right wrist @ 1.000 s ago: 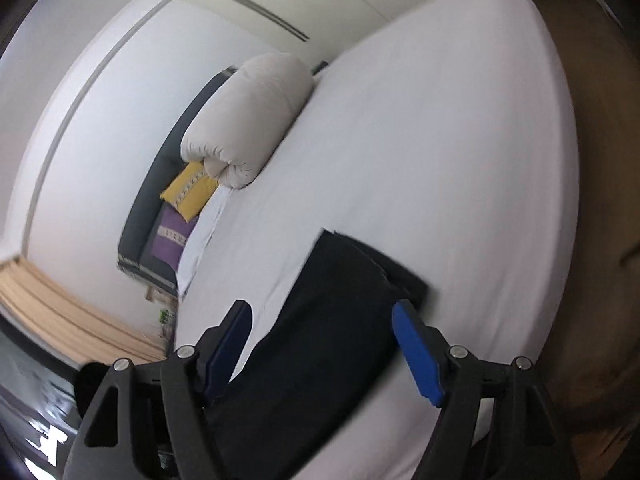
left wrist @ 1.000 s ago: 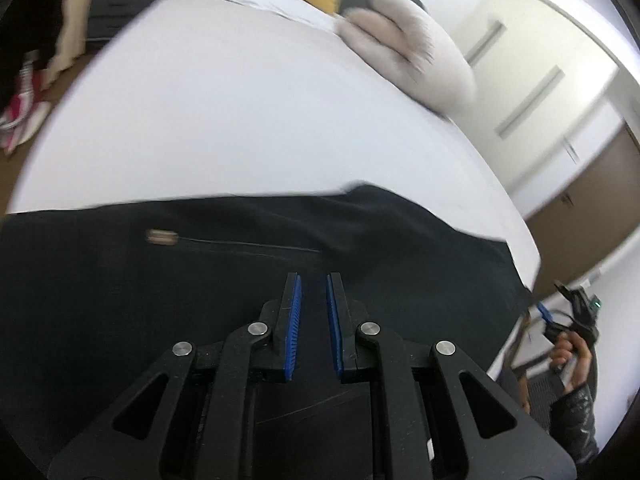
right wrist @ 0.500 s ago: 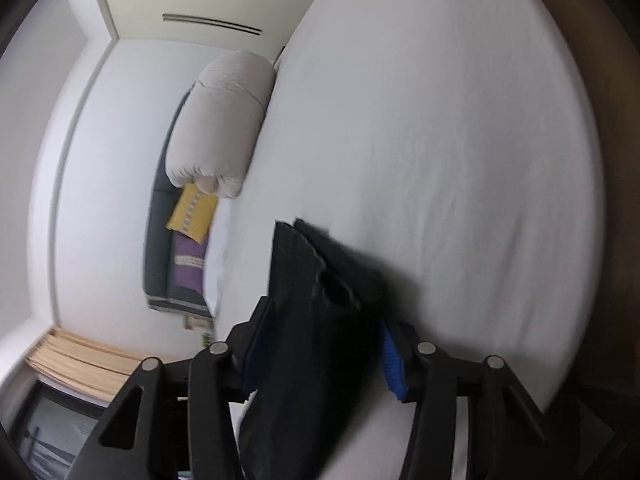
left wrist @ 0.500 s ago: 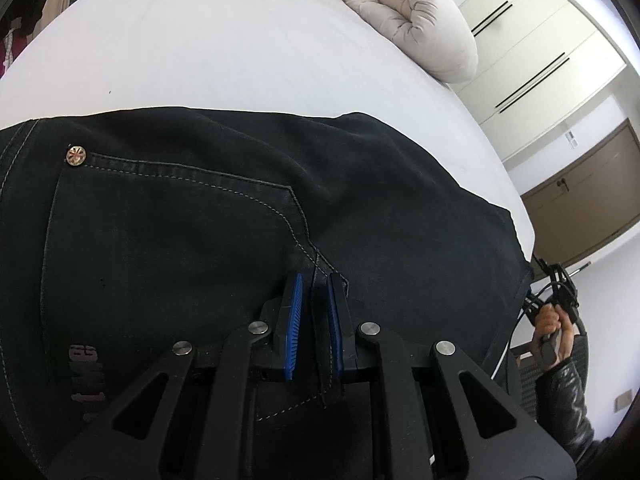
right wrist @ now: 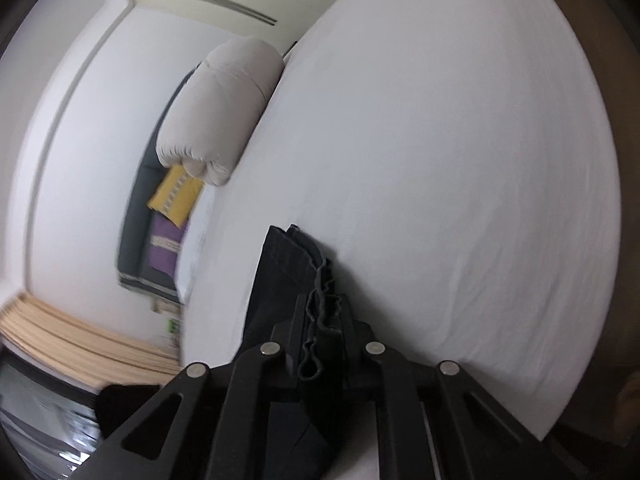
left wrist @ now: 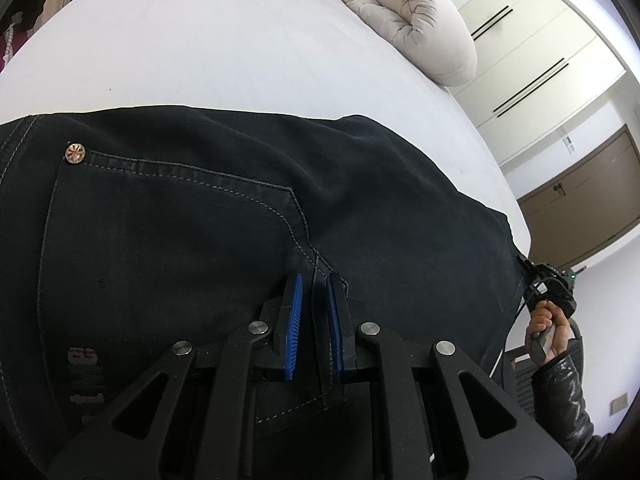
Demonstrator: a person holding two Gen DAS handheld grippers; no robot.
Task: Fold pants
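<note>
The black pants [left wrist: 224, 216] lie spread across the white bed [left wrist: 224, 52]. The left gripper [left wrist: 314, 300] pinches a seam fold, its 2 blue pads nearly together. The right gripper [right wrist: 322, 320] is clamped tight on bunched hem fabric.

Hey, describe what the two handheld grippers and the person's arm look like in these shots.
The left gripper has a black linkage frame with silver pivot pins, triangular cut-outs and ribbed blue pads on its fingers. The right gripper has the same black frame and silver pins; its pads are hidden. In the left wrist view, it carries a green light and cables, held by a bare hand in a shiny black sleeve.
</note>
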